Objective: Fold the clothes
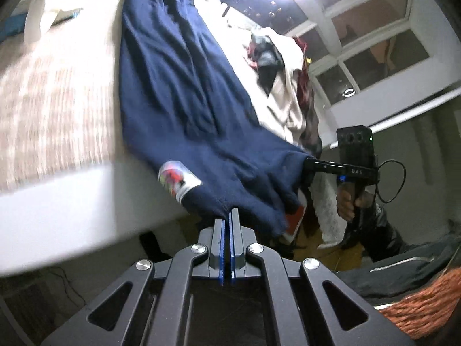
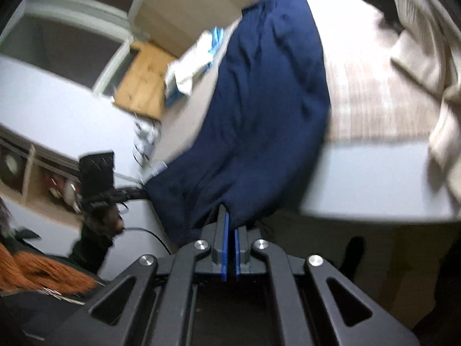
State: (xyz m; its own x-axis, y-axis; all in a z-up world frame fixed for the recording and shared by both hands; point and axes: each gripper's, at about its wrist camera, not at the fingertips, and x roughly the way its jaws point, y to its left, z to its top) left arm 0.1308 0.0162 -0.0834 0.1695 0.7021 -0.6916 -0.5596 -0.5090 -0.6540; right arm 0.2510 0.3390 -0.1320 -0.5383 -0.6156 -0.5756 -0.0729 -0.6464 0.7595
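Observation:
A navy blue garment [image 1: 184, 92] lies stretched along the striped bed, its near end hanging off the mattress edge; a white printed label [image 1: 177, 180] shows near that end. My left gripper [image 1: 230, 212] is shut on the garment's near edge. My right gripper [image 1: 306, 164] shows in the left wrist view, shut on the other corner of the same edge. In the right wrist view the garment [image 2: 268, 92] runs away up the bed, my right gripper [image 2: 227, 213] is shut on its hem, and my left gripper [image 2: 144, 193] holds the far corner.
A pile of white, red and grey clothes [image 1: 282, 80] lies on the bed beside the garment. White and blue cloth [image 2: 193, 66] lies near the bed's far side. The mattress edge [image 2: 374, 181] is just ahead. An orange knit cloth [image 1: 417, 305] is nearby. Windows [image 1: 374, 43] stand behind.

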